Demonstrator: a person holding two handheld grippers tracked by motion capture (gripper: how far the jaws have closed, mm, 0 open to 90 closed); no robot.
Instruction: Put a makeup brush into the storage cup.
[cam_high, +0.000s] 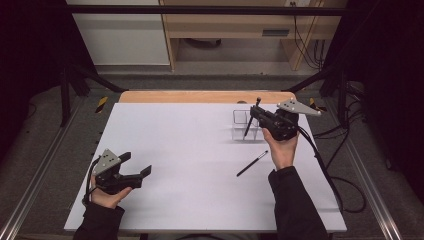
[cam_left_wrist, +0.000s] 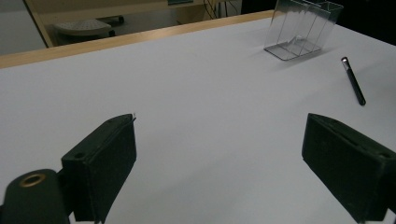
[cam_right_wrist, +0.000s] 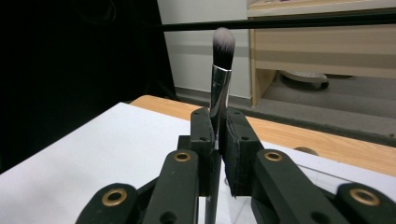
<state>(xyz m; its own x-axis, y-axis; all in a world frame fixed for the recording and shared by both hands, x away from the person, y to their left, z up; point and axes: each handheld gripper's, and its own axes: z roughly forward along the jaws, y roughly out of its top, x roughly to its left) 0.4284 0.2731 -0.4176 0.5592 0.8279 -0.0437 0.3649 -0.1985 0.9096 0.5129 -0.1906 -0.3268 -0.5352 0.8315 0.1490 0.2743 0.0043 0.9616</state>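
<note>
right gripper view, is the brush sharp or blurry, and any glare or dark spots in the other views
Right gripper view: brush fairly sharp, bristle tip slightly soft, left background black. Left gripper view: near jaws soft, clear organizer shows pale reflections. High view: even light on the table, faint shadows, dark side edges.

White table (cam_high: 190, 150) with clear organizer (cam_high: 246, 125) (compartmented) and black brush (cam_high: 252, 163)
</note>
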